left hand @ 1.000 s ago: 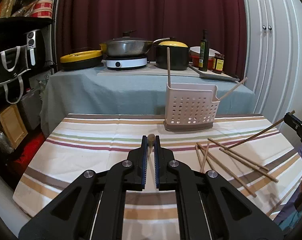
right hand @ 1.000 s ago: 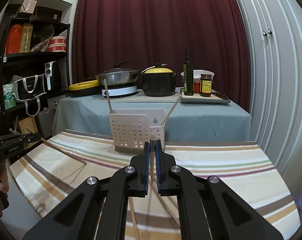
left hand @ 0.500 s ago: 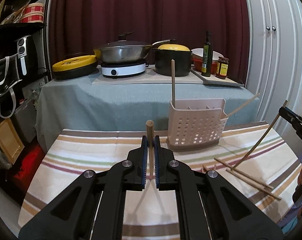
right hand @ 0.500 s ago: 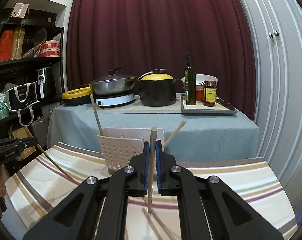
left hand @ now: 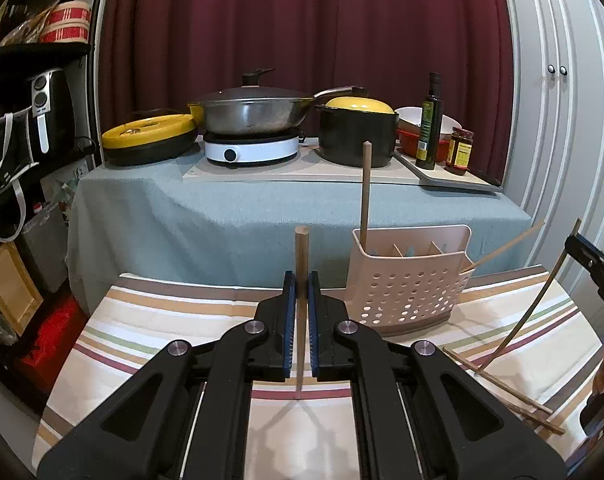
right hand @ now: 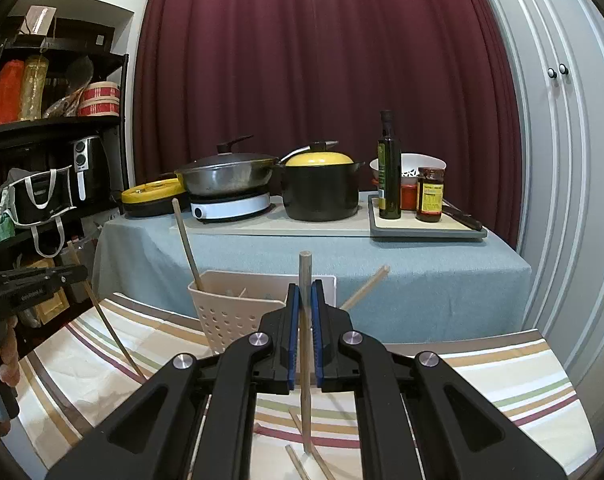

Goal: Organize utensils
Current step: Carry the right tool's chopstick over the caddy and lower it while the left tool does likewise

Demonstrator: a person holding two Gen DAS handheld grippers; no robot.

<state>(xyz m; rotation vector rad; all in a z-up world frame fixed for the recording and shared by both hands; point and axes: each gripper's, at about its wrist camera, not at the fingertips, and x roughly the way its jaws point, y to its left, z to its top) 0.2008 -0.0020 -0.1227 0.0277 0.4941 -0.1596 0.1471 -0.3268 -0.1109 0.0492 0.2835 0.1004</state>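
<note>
Both grippers are clamping one chopstick each: left gripper [left hand: 302, 312] holding chopstick [left hand: 301, 256], right gripper [right hand: 305, 328] likewise. Light, stiff, slippery sticks; gripping mid-shaft, heading for caddy [left hand: 405, 280].

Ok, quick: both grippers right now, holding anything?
Left gripper: shut on a wooden chopstick, held upright.
Right gripper: shut on another chopstick, also upright.
</note>
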